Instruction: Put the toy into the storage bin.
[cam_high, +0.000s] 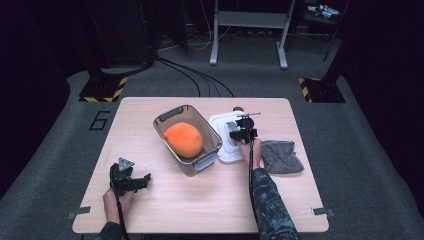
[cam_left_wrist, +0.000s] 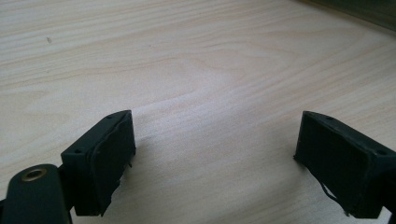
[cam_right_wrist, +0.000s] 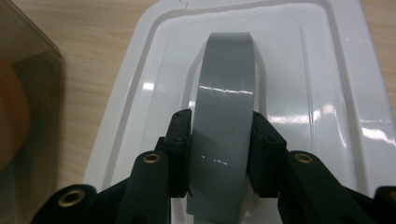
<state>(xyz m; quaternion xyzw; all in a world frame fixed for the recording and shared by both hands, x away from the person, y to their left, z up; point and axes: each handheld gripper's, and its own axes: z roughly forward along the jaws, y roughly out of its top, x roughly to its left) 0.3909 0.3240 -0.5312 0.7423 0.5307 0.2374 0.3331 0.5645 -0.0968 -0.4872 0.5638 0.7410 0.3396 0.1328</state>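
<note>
Clamping the grey handle (cam_right_wrist: 224, 112) of the white lid (cam_right_wrist: 327, 93), right tongs (cam_right_wrist: 219, 154) hold rigid, light, glossy plastic, likely slippery; left tongs (cam_left_wrist: 215, 158) gape empty over the bench (cam_left_wrist: 187, 56).

We see the right gripper (cam_high: 243, 131) over the lid (cam_high: 224, 142), its jaws closed on either side of the lid's handle (cam_right_wrist: 224, 126). Just to this gripper's left stands the container (cam_high: 212, 131), with the round fruit (cam_high: 183, 139) inside it. To its right, beside the lid, lies the cloth (cam_high: 282, 156). The left gripper (cam_high: 142, 180) sits nearer us, well apart, left of the container, jaws spread over the bare table (cam_left_wrist: 196, 65).
</note>
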